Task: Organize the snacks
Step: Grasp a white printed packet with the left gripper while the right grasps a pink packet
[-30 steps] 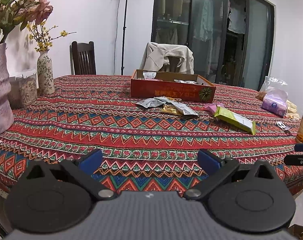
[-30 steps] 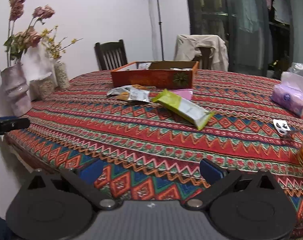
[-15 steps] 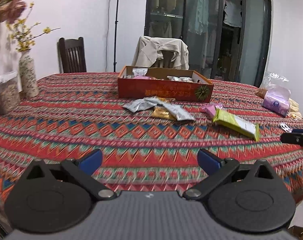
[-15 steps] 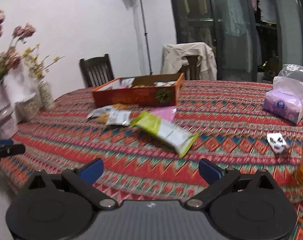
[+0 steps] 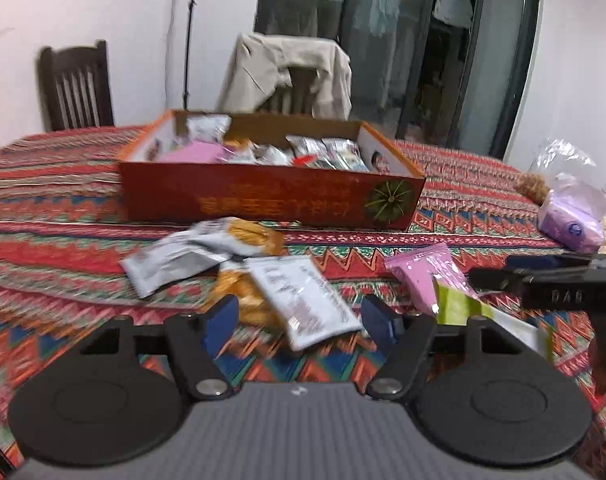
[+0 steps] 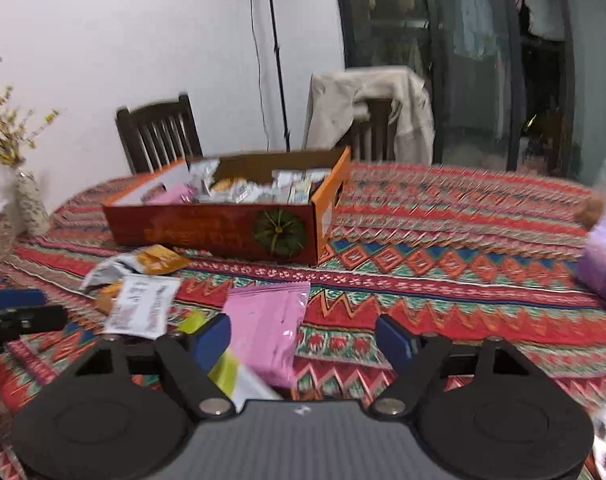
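Loose snack packets (image 5: 303, 300) lie on the tabletop (image 5: 63, 216) just ahead of the left claw (image 5: 301, 322); the pink packet (image 6: 269, 332) lies before the right claw (image 6: 305, 340). Both claws gape, empty. Overlapping wrappers risk a double pickup short of the box (image 5: 263, 200).

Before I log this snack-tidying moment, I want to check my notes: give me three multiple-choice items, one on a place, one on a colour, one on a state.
1. Where is the pink packet?
A. inside the box
B. on the tablecloth before the box
C. on a chair

2. What colour is the box front?
A. orange-red
B. blue
C. white

3. How is the left tool?
A. shut on a packet
B. open, holding nothing
C. out of view

B: it lies on the cloth, nearer than the box.
A: its front wall is orange-red.
B: its fingers stand apart over the white packet.
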Motion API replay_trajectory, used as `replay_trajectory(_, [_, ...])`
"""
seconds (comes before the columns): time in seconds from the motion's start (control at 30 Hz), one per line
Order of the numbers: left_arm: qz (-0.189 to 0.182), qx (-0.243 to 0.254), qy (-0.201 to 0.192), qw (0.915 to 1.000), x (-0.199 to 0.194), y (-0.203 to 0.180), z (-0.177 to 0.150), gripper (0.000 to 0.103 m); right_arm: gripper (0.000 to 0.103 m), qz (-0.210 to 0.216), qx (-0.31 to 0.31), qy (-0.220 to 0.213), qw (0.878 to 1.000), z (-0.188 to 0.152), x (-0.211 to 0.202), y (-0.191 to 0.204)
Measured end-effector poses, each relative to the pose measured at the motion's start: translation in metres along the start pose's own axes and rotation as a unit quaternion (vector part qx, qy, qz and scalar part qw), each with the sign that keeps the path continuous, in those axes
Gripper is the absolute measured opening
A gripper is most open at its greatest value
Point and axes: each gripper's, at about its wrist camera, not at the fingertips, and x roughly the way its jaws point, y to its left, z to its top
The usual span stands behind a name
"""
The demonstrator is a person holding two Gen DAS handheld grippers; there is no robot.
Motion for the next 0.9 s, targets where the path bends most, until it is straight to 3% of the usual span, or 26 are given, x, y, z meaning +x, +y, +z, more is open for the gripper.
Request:
replay_trajectory(0.13, [0.015, 0.031, 0.006, 0.9994, 0.036, -0.015, 0.006, 0.072, 0.075, 0.033, -0.009, 0.044, 0.998, 0.003, 0.039, 0.010])
replay_trajectory(0.27, [0.028, 0.052, 0.005, 0.9982, 0.057, -0.022, 0.002, 0.076, 0.074, 0.026, -0.052, 0.060, 0.996, -0.004, 0.055, 0.033])
replay_trajectory(0.37, [0.040, 0.077, -0.001, 0.9962, 0.061, -0.031, 0.000, 0.073, 0.065, 0.010, -0.080, 0.053, 0.995, -0.010, 0.057, 0.042])
replay_trajectory(0.43, [0.036, 0.108, -0.005, 0.9935, 0.057, -0.039, -0.004, 0.064, 0.064, 0.009, -0.071, 0.047, 0.996, -0.010, 0.055, 0.038])
replay_trajectory(0.67, [0.001, 0.128, 0.012, 0.9916, 0.051, -0.057, -0.015, 0.065, 0.060, -0.006, -0.042, 0.023, 0.999, -0.009, 0.049, 0.020])
replay_trajectory(0.73, [-0.009, 0.133, 0.013, 0.9910, 0.048, -0.059, -0.017, 0.053, 0.060, -0.005, -0.042, 0.013, 0.999, -0.007, 0.043, 0.020])
replay_trajectory(0.9, [-0.025, 0.122, 0.017, 0.9921, 0.031, -0.053, -0.019, 0.041, 0.060, 0.000, -0.041, -0.021, 0.999, 0.002, 0.018, 0.024])
